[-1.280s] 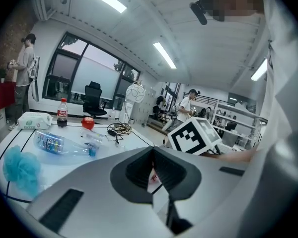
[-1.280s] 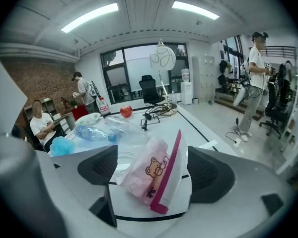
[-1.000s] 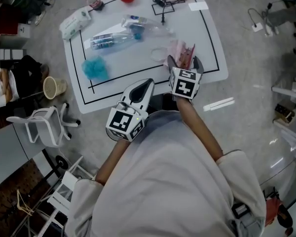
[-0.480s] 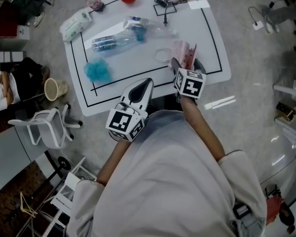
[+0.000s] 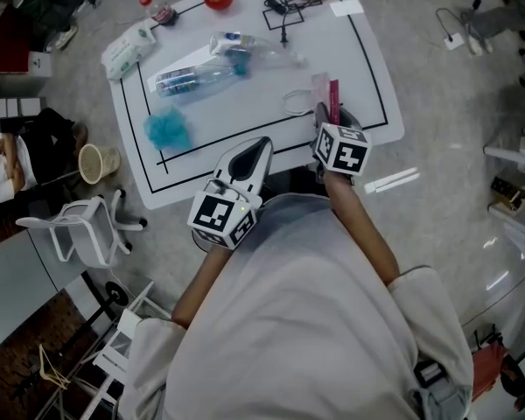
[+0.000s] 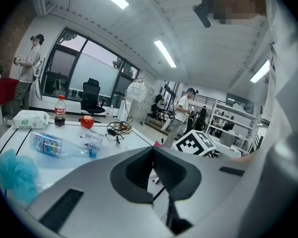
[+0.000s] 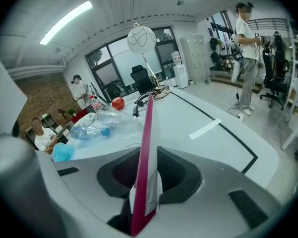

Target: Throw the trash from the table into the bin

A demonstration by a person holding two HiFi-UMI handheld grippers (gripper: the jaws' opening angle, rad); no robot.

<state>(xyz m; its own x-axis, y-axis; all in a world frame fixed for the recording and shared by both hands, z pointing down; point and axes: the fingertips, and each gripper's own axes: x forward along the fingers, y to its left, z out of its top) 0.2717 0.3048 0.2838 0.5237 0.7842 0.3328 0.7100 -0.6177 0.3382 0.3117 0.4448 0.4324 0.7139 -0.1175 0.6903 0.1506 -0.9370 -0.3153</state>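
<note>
1. This was an open lab-like office: strip lights [image 6: 164, 53] ran along a white ceiling [image 6: 139, 19], and large windows [image 6: 82, 68] filled the far wall.
2. A black office chair [image 6: 91, 89] stood by the windows, with metal shelving [image 6: 231, 120] at the right and grey lockers [image 7: 192, 58] farther off.
3. A white tabletop [image 5: 367, 68] carried black taped lines, and people [image 7: 246, 38] stood about on the pale floor [image 5: 437, 103].

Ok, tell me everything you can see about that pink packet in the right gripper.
The pink packet is a thin, flat sachet, magenta along the edge facing the camera and whitish on its side, seemingly light plastic or foil. It stands on edge, nearly upright, its lower end pinched by the right gripper, whose jaws have just been closing on it, over the near right part of the white table.
</note>
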